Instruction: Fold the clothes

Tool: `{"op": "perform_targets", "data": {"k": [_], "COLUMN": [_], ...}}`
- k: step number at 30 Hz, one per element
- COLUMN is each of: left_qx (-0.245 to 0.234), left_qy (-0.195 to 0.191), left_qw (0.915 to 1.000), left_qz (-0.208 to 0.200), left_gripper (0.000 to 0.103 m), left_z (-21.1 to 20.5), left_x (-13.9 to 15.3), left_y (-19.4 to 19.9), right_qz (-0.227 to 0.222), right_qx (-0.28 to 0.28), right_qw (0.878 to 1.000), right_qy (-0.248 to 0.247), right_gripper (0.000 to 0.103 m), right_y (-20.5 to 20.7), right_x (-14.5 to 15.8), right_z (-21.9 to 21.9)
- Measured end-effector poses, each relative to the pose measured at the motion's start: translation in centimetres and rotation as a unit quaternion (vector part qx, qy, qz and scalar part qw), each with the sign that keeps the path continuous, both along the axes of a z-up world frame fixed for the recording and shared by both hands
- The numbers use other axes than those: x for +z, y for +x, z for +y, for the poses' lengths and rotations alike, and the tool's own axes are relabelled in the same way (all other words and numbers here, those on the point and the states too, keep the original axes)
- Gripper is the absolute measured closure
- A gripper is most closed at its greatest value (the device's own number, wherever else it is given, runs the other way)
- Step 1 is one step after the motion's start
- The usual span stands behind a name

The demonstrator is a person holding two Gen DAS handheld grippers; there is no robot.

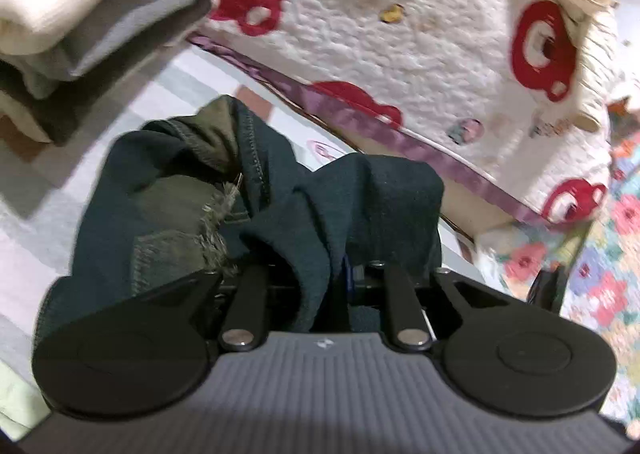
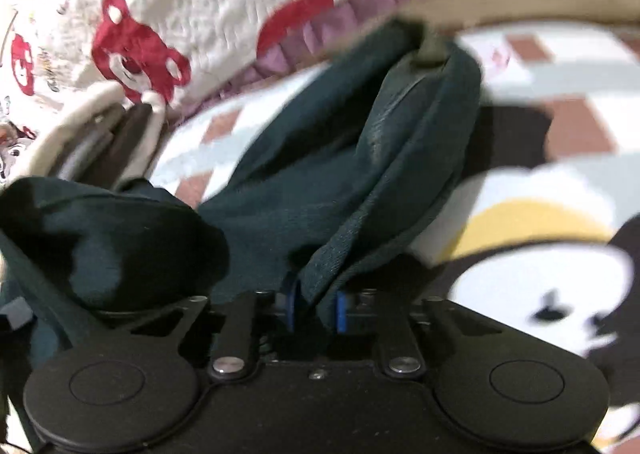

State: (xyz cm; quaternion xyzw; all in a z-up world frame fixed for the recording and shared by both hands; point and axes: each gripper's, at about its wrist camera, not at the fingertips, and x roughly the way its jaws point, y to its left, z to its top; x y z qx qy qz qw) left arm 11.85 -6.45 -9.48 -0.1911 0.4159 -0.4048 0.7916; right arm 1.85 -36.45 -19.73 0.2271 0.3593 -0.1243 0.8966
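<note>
A dark teal garment (image 1: 280, 205) with olive lining and a frayed seam is bunched over my left gripper (image 1: 336, 274), which is shut on its cloth; the fingertips are hidden by the folds. In the right wrist view the same dark teal garment (image 2: 360, 173) hangs in folds from my right gripper (image 2: 314, 310), whose blue-padded fingers (image 2: 341, 312) are shut on a fold of it. The garment is held above a patterned bedsheet (image 2: 520, 125). Both views are motion-blurred.
A stack of folded cream and grey clothes (image 1: 80, 5) lies at the upper left. A white quilt with red bear prints and a purple edge (image 1: 400, 33) lies behind; it also shows in the right wrist view (image 2: 160, 13). A floral cover (image 1: 600, 254) is at right.
</note>
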Motion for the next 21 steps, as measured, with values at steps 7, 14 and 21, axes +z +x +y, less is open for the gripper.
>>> {"op": "perform_targets", "data": {"k": [7, 14, 21], "left_qx": [-0.052, -0.11, -0.164], "left_qy": [0.012, -0.009, -0.001], "left_qw": [0.9938, 0.9901, 0.9853], "left_qz": [-0.097, -0.086, -0.047], "left_gripper": [0.09, 0.09, 0.09], "left_z": [-2.0, -4.2, -8.3], "left_x": [3.1, 3.8, 2.3], "left_y": [-3.6, -6.0, -8.5], "right_qz": [0.017, 0.038, 0.058], "right_qx": [-0.019, -0.084, -0.149], "right_qw": [0.989, 0.984, 0.975], "right_qy": [-0.148, -0.151, -0.154], "right_gripper": [0.092, 0.033, 0.018], "right_y": [-2.3, -5.6, -8.8], "right_x": [4.8, 5.3, 5.9], "right_z": [-6.5, -13.3, -20.0]}}
